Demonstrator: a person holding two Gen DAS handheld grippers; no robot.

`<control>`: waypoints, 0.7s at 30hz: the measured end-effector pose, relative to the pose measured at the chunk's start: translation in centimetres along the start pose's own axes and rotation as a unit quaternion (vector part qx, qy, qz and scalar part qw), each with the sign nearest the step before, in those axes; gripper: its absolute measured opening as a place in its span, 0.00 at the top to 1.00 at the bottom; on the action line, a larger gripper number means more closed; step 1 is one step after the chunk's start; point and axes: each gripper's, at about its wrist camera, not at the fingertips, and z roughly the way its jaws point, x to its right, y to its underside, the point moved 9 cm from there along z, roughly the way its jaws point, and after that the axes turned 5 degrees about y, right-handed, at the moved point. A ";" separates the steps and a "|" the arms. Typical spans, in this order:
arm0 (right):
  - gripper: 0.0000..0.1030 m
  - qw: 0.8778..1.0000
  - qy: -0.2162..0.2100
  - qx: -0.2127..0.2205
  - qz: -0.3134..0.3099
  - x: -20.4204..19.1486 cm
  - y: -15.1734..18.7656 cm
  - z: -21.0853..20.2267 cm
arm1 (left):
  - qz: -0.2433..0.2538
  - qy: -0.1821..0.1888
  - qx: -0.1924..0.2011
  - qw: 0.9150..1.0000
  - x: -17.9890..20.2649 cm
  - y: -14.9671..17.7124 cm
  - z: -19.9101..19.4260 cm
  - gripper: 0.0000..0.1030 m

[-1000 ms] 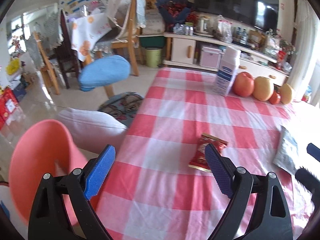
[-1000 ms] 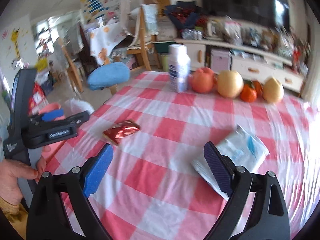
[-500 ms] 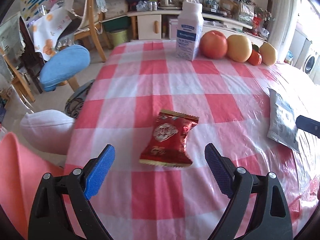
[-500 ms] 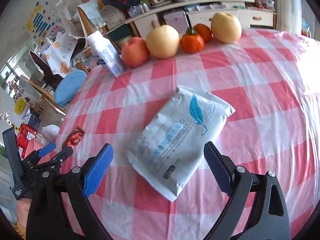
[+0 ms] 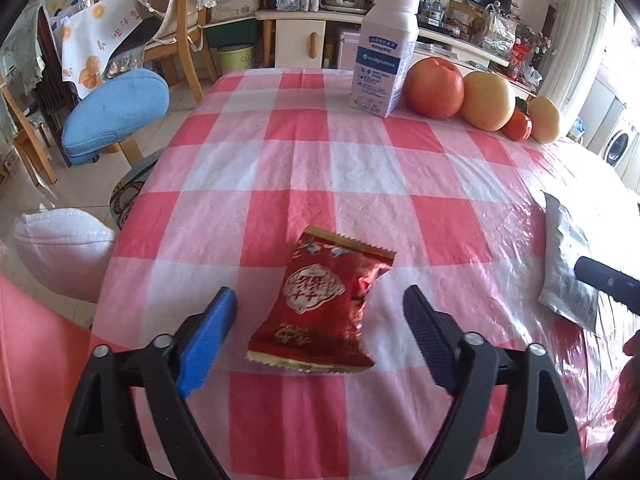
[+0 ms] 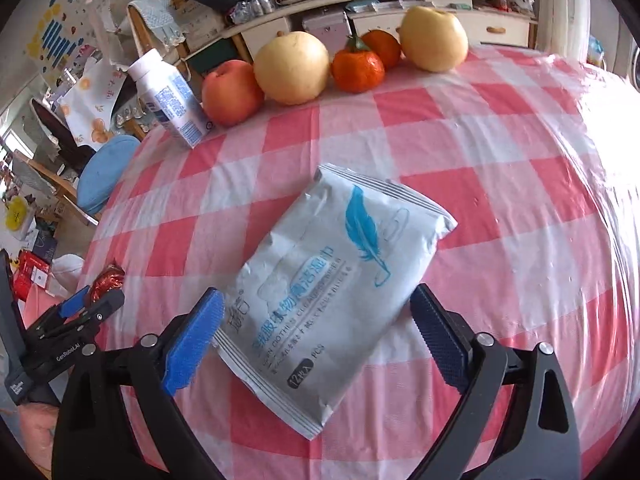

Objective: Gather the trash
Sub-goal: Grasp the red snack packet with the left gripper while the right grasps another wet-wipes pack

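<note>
A red foil snack wrapper (image 5: 324, 308) lies flat on the pink-checked tablecloth (image 5: 360, 168). My left gripper (image 5: 318, 300) points down at it, a finger on each side. Its jaws are closing and the pads stand clear of the foil. A pale wet-wipes pack with a blue feather (image 6: 336, 280) lies farther right on the cloth, and my right gripper (image 6: 316, 300) straddles its near half, open, fingers close beside its edges. The right wrist view also shows the left gripper (image 6: 80, 312) at the wrapper (image 6: 106, 282). The left wrist view catches the pack (image 5: 568, 264) at its right edge.
A white milk bottle (image 5: 384, 52) and a row of fruit (image 5: 436, 88) stand at the table's far side. Off the left table edge are a pink bin (image 5: 24, 360), a white bundle (image 5: 60, 248) and a blue chair seat (image 5: 116, 116).
Both grippers have come down and tipped toward the table. The wrapper now lies between the left fingers and the wipes pack between the right ones. The left fingers have drawn slightly closer together.
</note>
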 end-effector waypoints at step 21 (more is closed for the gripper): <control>0.21 0.982 0.021 0.034 -0.185 -5.5 -0.2 2.3 | -0.005 0.022 0.023 0.999 1.5 0.1 -0.5 0.56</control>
